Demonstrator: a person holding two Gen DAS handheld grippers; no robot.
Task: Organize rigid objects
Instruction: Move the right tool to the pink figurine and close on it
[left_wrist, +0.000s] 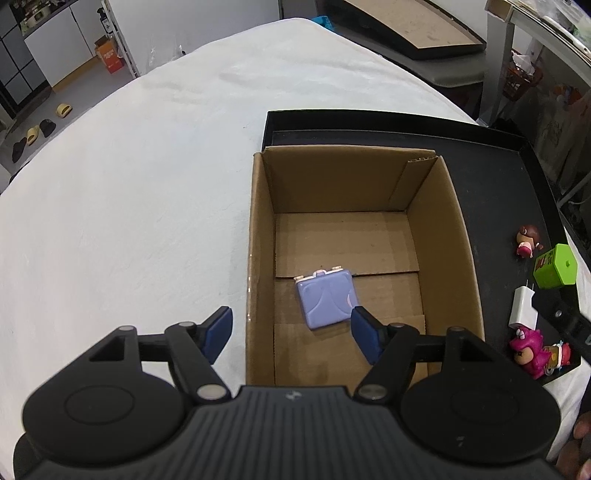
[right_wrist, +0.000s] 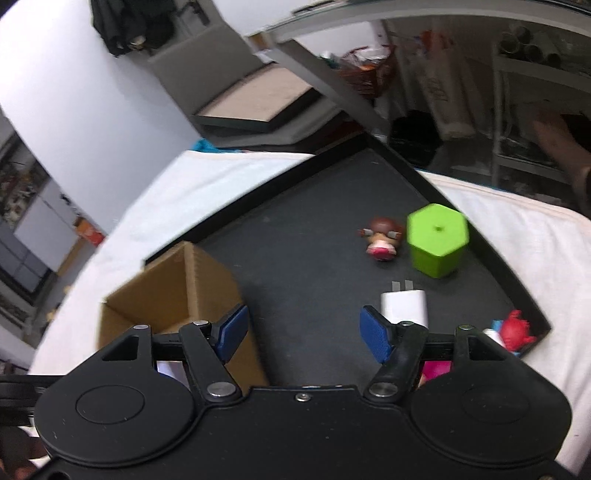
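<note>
Tools left (left_wrist: 291, 330) and right (right_wrist: 303, 332) released, empty; left straddles cardboard box (left_wrist: 258, 240) rim; purple case (left_wrist: 327, 299) inside.

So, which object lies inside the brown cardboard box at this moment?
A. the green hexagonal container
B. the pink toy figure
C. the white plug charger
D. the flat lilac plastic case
D: the flat lilac plastic case lies on the floor of the brown cardboard box; the other three are outside it on the black tray.

Yellow and black slippers (left_wrist: 37, 127) lie near an orange carton (left_wrist: 110, 56) on the floor.
</note>
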